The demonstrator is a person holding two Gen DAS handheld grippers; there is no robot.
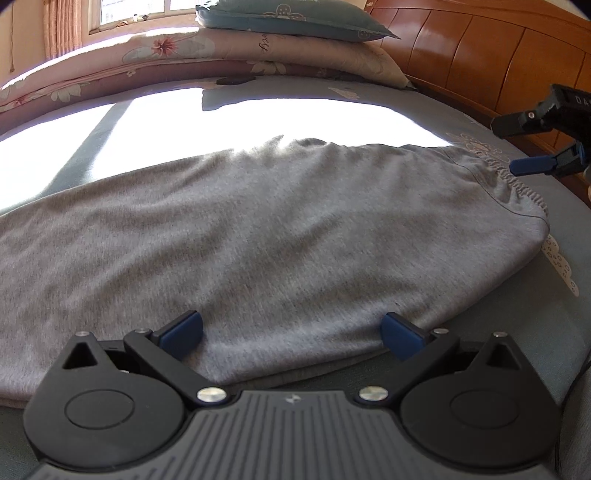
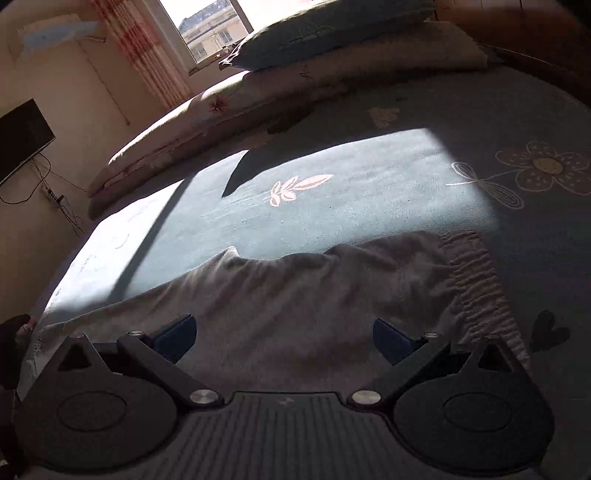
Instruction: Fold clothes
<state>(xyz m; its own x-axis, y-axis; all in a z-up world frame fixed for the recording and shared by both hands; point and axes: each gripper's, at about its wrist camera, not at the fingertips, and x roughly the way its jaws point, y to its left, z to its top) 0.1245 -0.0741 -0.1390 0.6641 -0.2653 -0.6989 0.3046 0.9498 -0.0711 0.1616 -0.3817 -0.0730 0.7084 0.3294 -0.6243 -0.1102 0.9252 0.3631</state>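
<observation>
The left gripper (image 1: 291, 334) is seen spread wide, nothing caught between its blue fingertips (image 1: 184, 330), which are poised just above the near edge of the grey trousers (image 1: 258, 236). The right gripper (image 2: 284, 338) is likewise parted and empty, held over the trousers close to the waistband (image 2: 476, 280); in the left wrist view it is seen at the waistband end, its blue fingertip just beside the gathered elastic.

The trousers are laid flat and lengthwise across the bedsheet (image 2: 332, 206), the waistband at one end and the legs running off toward the other end, out of view. The cloth is slightly rumpled along the edge of the trousers farthest from the grippers. Beyond the trousers a bright patch of sunlight (image 1: 258, 118) is cast on the blue-grey sheet, which is printed with a pale leaf sprig (image 2: 299, 186) and a flower (image 2: 543, 166). Farther beyond the trousers, a folded flowered quilt (image 1: 177, 55) is stacked at the edge of the bed, with a teal pillow (image 1: 288, 18) on top. A wooden headboard (image 1: 498, 55) is seen past the waistband end of the trousers, and a window (image 2: 210, 26) behind the quilt.
</observation>
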